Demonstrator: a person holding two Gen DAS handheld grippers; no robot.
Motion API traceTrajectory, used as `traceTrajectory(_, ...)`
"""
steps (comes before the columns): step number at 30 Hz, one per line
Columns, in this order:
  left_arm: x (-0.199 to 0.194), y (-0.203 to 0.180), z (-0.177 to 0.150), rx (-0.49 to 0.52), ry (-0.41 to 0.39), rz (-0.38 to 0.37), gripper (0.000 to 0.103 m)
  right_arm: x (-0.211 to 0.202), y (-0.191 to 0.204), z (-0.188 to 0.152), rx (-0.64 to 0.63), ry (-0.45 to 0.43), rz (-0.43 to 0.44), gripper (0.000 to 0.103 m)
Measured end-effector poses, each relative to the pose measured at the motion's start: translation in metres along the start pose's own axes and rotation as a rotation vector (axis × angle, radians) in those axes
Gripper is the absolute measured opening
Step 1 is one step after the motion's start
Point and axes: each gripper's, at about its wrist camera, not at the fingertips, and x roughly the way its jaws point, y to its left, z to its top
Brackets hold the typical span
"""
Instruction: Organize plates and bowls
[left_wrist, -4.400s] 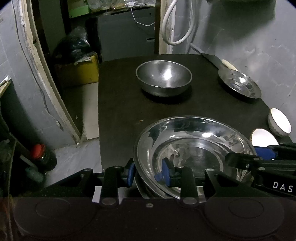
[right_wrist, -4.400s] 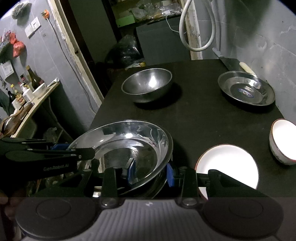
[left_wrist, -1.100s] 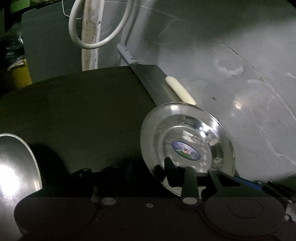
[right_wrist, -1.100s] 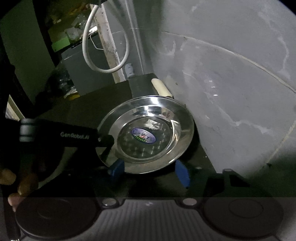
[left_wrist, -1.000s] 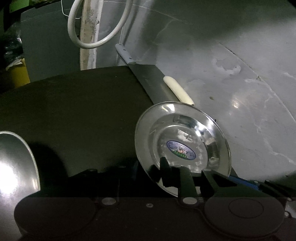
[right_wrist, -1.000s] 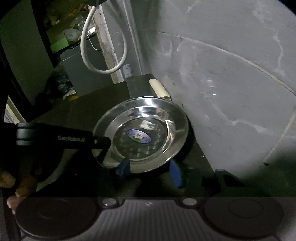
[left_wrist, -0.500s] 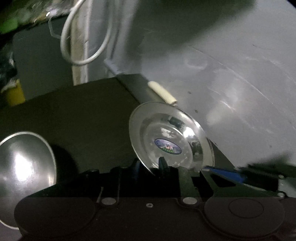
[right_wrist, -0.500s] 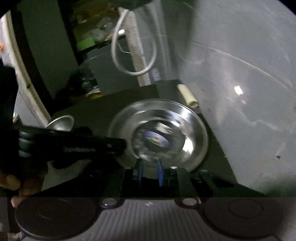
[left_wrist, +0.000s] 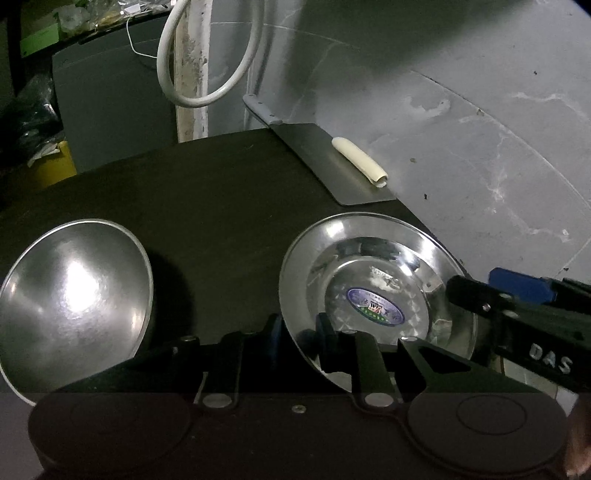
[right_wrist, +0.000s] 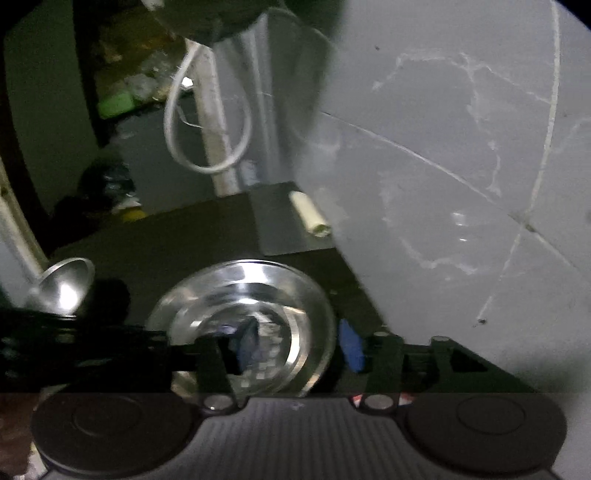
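Observation:
A small steel plate (left_wrist: 373, 280) with a blue sticker in its middle is held over the black table near the wall. My left gripper (left_wrist: 299, 332) is shut on its near left rim. My right gripper (right_wrist: 295, 347) straddles its right rim with the jaws apart; its blue pads (right_wrist: 351, 345) stand either side of the rim. The plate also shows in the right wrist view (right_wrist: 280, 291), blurred. A steel bowl (left_wrist: 70, 299) sits on the table to the left and shows in the right wrist view (right_wrist: 64, 286) too.
A cleaver (left_wrist: 328, 162) with a grey handle lies at the table's far edge with a cream tube (left_wrist: 360, 162) on its blade. The grey wall (left_wrist: 480, 129) is close on the right. A white hose loop (left_wrist: 207, 55) hangs behind the table.
The plate has swung toward level and moved back from the wall. My right gripper's jaws have spread apart from the rim. The left gripper keeps its hold.

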Motion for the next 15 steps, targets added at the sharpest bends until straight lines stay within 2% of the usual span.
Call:
traceTrajectory(3, 0.000, -0.001, 0.000, -0.003, 0.003, 0.004, 0.021, 0.015, -0.002, 0.001, -0.001, 0.071, -0.003, 0.058)
traceTrajectory(8, 0.001, -0.003, 0.001, -0.004, 0.007, 0.009, 0.022, 0.027, -0.001, -0.007, -0.001, 0.152, 0.034, 0.041)
traceTrajectory(10, 0.002, -0.004, 0.001, 0.002, 0.009, 0.013, 0.022, 0.027, 0.000, -0.009, -0.002, 0.151, 0.038, 0.039)
traceTrajectory(13, 0.000, -0.002, 0.000, 0.011, 0.013, 0.022, 0.021, 0.026, -0.002, -0.010, 0.006, 0.149, 0.056, 0.030)
traceTrajectory(15, -0.002, 0.001, -0.002, -0.001, 0.018, 0.016, 0.021, 0.020, -0.003, -0.010, -0.001, 0.140, 0.075, 0.029)
